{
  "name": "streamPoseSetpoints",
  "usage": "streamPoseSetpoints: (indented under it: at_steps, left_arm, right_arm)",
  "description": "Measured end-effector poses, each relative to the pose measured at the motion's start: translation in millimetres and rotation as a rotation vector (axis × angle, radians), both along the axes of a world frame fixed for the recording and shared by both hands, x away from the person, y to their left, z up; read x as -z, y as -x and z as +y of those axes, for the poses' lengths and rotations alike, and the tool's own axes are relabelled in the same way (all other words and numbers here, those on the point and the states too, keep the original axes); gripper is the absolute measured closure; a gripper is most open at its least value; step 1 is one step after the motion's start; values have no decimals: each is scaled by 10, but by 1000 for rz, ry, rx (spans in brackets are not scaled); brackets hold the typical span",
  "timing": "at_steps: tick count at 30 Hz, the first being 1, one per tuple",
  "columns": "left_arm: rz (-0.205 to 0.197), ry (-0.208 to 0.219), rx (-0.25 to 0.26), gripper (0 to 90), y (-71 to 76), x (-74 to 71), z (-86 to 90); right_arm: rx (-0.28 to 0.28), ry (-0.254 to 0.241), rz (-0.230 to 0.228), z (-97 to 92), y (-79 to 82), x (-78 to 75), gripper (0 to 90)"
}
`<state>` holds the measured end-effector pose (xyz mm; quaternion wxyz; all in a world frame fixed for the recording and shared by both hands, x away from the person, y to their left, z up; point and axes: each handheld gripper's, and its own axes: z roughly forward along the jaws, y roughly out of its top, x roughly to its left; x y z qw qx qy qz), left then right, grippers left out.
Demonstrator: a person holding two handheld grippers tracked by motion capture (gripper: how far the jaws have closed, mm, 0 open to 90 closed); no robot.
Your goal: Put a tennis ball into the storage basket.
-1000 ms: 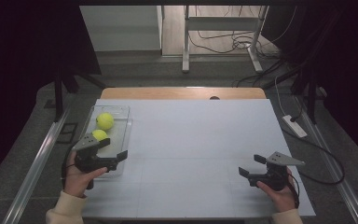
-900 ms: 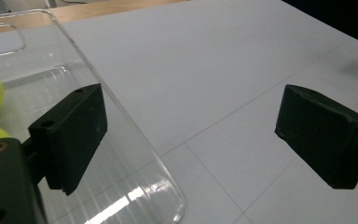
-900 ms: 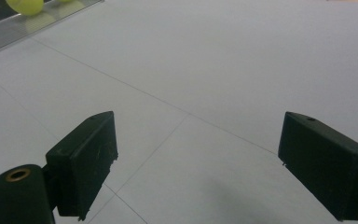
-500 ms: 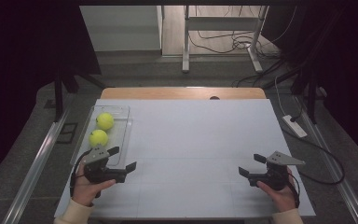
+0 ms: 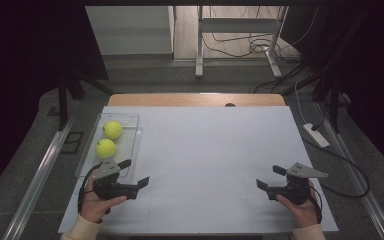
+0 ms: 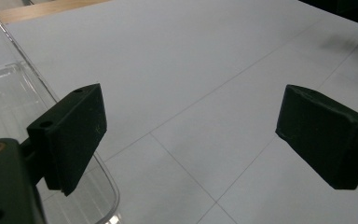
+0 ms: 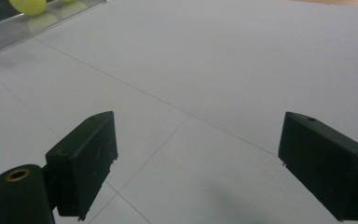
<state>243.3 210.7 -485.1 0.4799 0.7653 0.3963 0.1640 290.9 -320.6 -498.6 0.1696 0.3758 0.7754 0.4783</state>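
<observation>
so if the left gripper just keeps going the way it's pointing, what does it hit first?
Probably nothing: the left gripper, jaws open and empty, points across bare table. The clear tray stays off to its side. Depth is hard to judge.

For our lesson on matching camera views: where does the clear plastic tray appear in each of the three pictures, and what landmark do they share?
High view: the clear tray lies at the table's left edge, two yellow balls inside, just beyond the left gripper.
Left gripper view: its rounded corner sits at lower left, behind the left finger.
Right gripper view: its edge crosses the top left corner.
Shared landmark: the white tabletop's thin seam lines.
</observation>
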Motion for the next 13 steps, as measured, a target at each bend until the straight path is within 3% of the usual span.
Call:
streamPoseSetpoints:
  at_steps: [13]
  left_arm:
    - [-2, 3, 3, 95, 2, -6, -17]
  right_arm:
    - [-2, 3, -7, -4, 13, -4, 117]
